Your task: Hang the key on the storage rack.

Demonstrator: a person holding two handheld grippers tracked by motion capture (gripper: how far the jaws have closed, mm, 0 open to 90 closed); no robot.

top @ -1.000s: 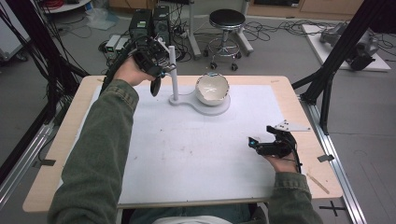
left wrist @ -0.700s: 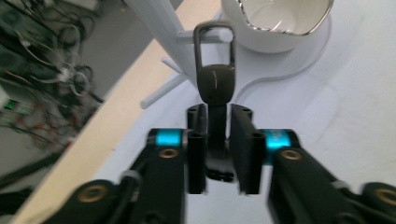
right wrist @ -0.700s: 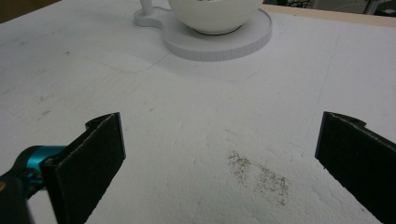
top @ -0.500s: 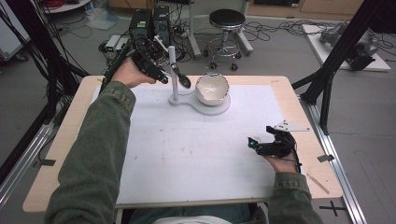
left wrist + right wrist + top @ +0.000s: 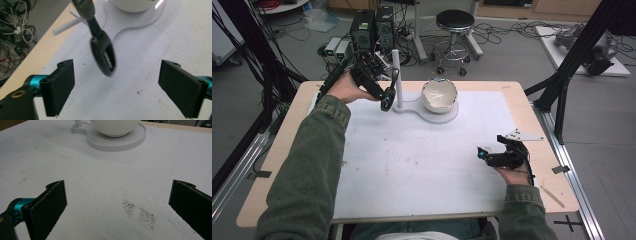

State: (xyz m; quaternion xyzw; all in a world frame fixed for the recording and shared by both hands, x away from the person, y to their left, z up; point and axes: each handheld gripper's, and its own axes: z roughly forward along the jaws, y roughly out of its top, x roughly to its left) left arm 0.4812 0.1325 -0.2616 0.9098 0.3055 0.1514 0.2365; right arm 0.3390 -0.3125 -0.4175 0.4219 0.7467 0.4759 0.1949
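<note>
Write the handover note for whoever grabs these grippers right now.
Left gripper: open, holding nothing, up at the white post at the far side of the table.
Right gripper: open, empty, low over the mat near the right edge.
Black slotted utensil: hangs beside the post, between the open left jaws but free of them; what holds its top end I cannot tell.
White bowl: on the stand's round base.
Done: the utensil looks released.
Left: probably back the left gripper away and check that the utensil stays put.

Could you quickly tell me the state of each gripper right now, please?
Left gripper: open, holding nothing; a black spoon hangs ahead of it.
Right gripper: open, empty.
</note>
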